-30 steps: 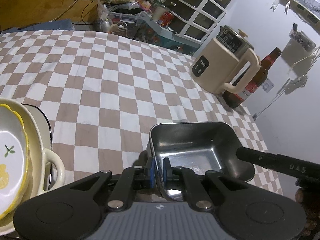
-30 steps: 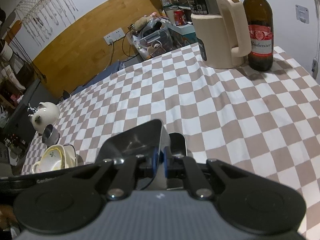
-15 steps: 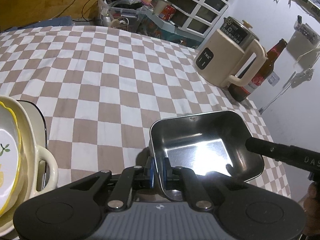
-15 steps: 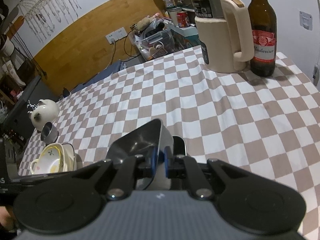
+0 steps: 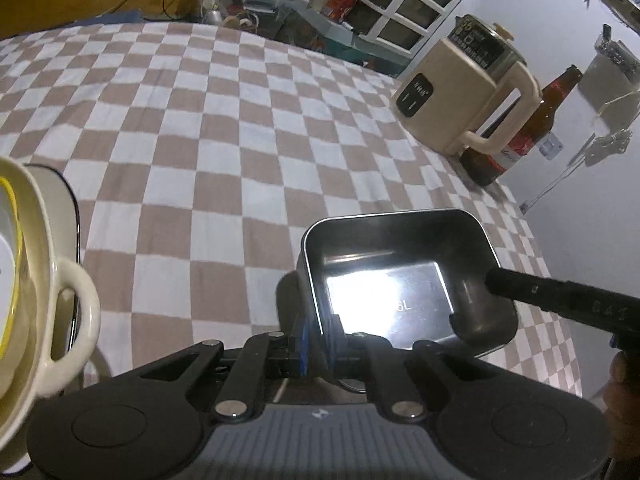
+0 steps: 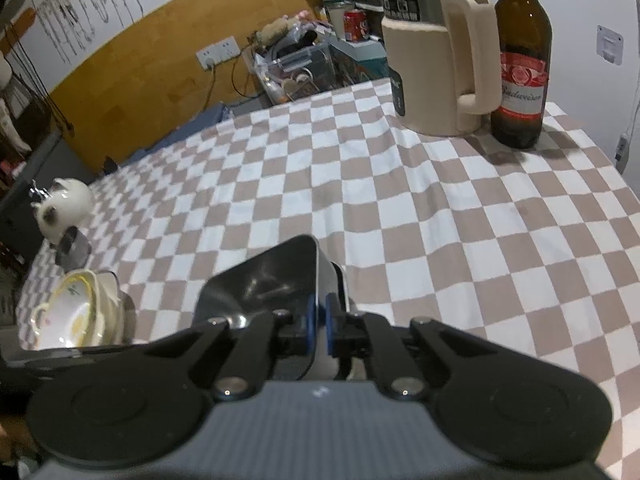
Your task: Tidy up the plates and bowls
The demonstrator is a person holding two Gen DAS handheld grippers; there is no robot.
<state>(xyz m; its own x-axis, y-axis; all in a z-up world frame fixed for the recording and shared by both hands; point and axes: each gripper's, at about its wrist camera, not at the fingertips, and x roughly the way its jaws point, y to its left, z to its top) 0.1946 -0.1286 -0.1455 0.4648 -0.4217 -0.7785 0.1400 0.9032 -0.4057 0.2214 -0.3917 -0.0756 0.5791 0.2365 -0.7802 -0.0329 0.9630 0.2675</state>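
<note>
steel tray (image 5: 400, 276): rectangular, shiny, glare inside | left gripper (image 5: 317, 336) and right gripper (image 6: 319, 326) clamp opposite rims | checkered tablecloth (image 5: 224, 128) beneath, ahead | blurred, probably stacked cream bowls (image 5: 28, 280) left

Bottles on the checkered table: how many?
1. The brown beer bottle stands at the table's far right corner, right beside the cream kettle. Others may be hidden behind the kettle.

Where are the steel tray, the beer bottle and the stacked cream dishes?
steel tray (image 5: 384, 296), left wrist view, on its shiny floor.
beer bottle (image 6: 522, 80), right wrist view, on its red label.
stacked cream dishes (image 6: 76, 312), right wrist view, inside the top dish.
</note>
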